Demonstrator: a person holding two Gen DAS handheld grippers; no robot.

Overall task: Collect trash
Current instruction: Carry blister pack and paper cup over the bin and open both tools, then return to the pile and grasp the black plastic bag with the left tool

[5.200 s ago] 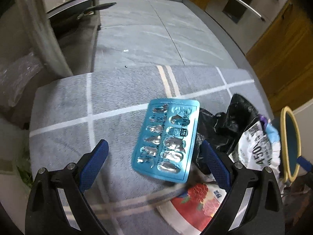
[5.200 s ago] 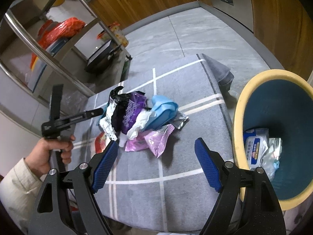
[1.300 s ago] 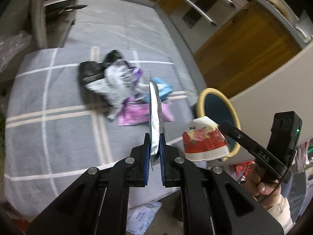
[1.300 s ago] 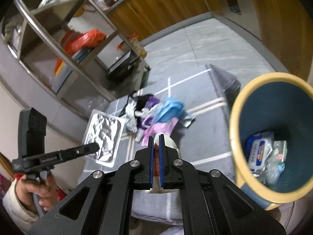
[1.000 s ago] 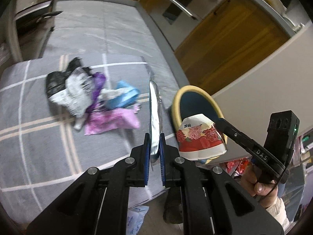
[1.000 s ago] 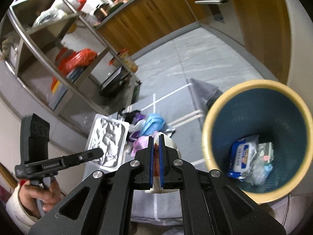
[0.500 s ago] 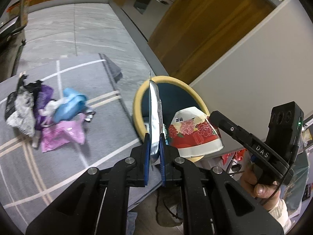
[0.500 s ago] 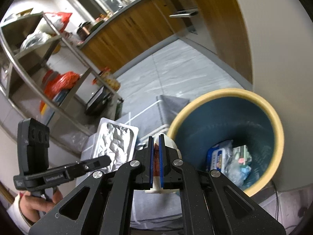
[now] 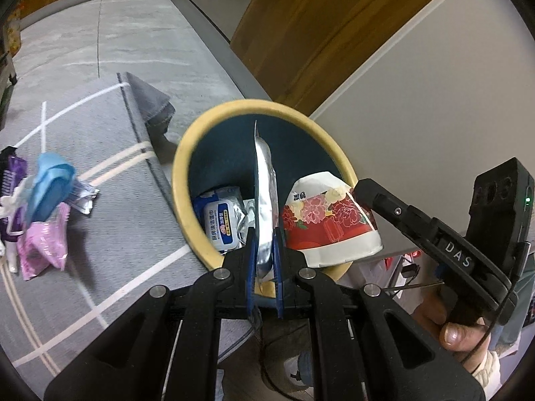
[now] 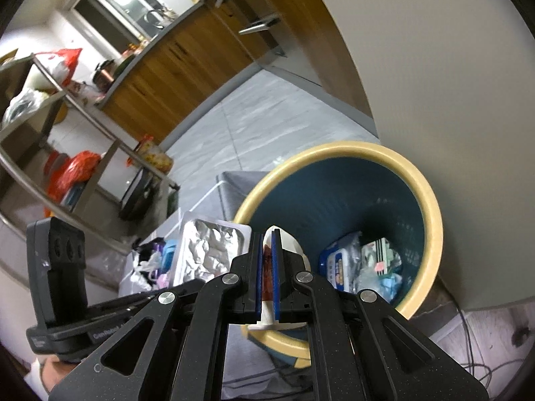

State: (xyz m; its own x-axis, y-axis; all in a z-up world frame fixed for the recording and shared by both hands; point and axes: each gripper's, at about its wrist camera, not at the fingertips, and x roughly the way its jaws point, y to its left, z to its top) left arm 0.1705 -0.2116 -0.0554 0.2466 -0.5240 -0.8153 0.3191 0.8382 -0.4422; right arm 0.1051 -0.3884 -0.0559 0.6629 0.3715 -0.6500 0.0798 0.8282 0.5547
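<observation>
Leftover wrappers (image 9: 43,214) are seen piled on the grey rug (image 9: 110,234) at left, beside the yellow-rimmed bin (image 9: 180,180). A wipes pack (image 9: 220,220) with unreadable blue label lies inside the bin. The left gripper (image 9: 264,257) is clamped on a blister pack (image 9: 265,207), held edge-on over the bin. The right gripper (image 10: 265,267), marked "DAS", is pinched on a floral paper cup (image 9: 327,224) held over the bin's rim.
</observation>
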